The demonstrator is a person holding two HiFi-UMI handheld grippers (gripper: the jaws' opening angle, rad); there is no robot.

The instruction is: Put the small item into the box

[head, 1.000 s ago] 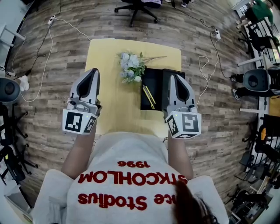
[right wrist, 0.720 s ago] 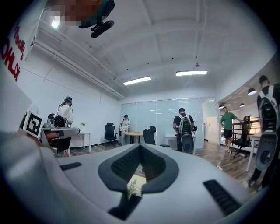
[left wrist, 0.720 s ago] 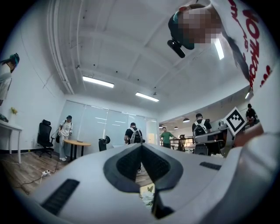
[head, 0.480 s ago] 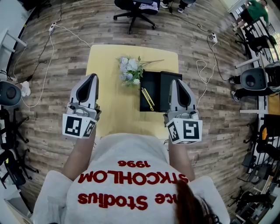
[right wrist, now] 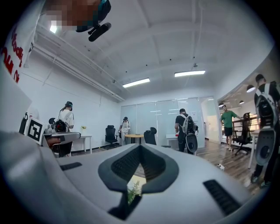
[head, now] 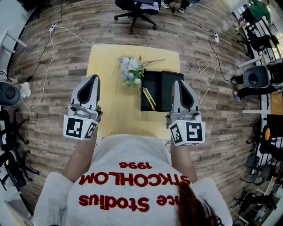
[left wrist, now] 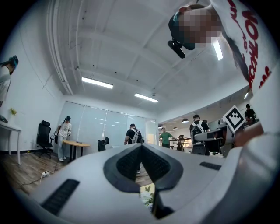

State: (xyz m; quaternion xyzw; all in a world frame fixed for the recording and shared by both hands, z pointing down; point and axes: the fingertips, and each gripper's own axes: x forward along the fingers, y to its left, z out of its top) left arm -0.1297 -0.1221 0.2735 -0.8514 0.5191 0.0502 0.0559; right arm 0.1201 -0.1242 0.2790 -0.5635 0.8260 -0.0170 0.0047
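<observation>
A black box (head: 151,84) lies open on the yellow table (head: 110,57), its second half (head: 167,78) beside it on the right. A small yellow item (head: 149,98) rests in the left half. My right gripper (head: 177,83) hangs over the right half, pointing away from me, jaws shut and empty. At the table's left edge my left gripper (head: 93,78) is also shut with nothing in it. In the left gripper view the left gripper (left wrist: 141,146) has its jaws meeting at the tip. The right gripper (right wrist: 140,146) looks the same in its own view.
A bunch of pale flowers (head: 131,68) lies on the table just left of the box. An office chair (head: 137,6) stands beyond the far edge. Cables (head: 44,57) and a power strip (head: 215,38) lie on the wooden floor. Several people stand in the room behind.
The head view has tilted slightly, so the table sits a little lower in the picture. Both grippers keep nearly the same places and stay shut.
</observation>
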